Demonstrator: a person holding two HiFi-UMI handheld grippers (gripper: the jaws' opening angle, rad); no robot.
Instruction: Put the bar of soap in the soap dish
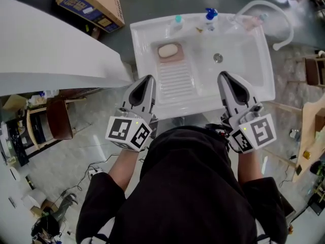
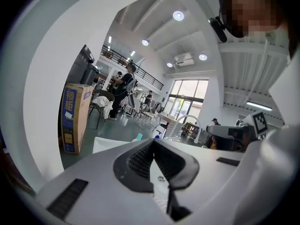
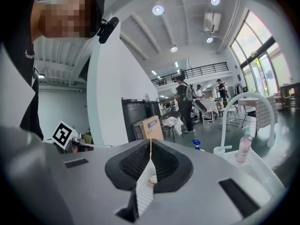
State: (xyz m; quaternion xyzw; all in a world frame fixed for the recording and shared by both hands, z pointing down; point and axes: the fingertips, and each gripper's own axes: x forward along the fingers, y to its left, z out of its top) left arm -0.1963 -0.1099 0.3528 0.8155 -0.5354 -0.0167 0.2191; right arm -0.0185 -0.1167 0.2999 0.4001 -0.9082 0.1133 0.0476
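Observation:
A pale oval bar of soap (image 1: 168, 50) lies in the pink soap dish (image 1: 176, 58) at the back left of the white sink (image 1: 264, 80). Both grippers hover over the sink's front rim, well short of the dish. My left gripper (image 1: 148, 78) (image 2: 153, 142) is shut with nothing between its jaws, and it sits in front of the ribbed washboard (image 1: 176, 79). My right gripper (image 1: 223, 75) (image 3: 150, 142) is also shut and empty, in front of the drain (image 1: 218, 58). In the right gripper view the soap (image 3: 152, 179) shows faintly through the slit below the jaws.
Along the sink's back rim stand a blue-capped bottle (image 1: 210, 15), a teal-topped one (image 1: 177, 19) and a pink bottle (image 1: 252, 22) (image 3: 244, 146). A white curved pipe (image 1: 287, 27) arcs at the right. A cardboard box (image 1: 91, 4) sits on the floor, and a white wall (image 1: 51, 50) runs along the left.

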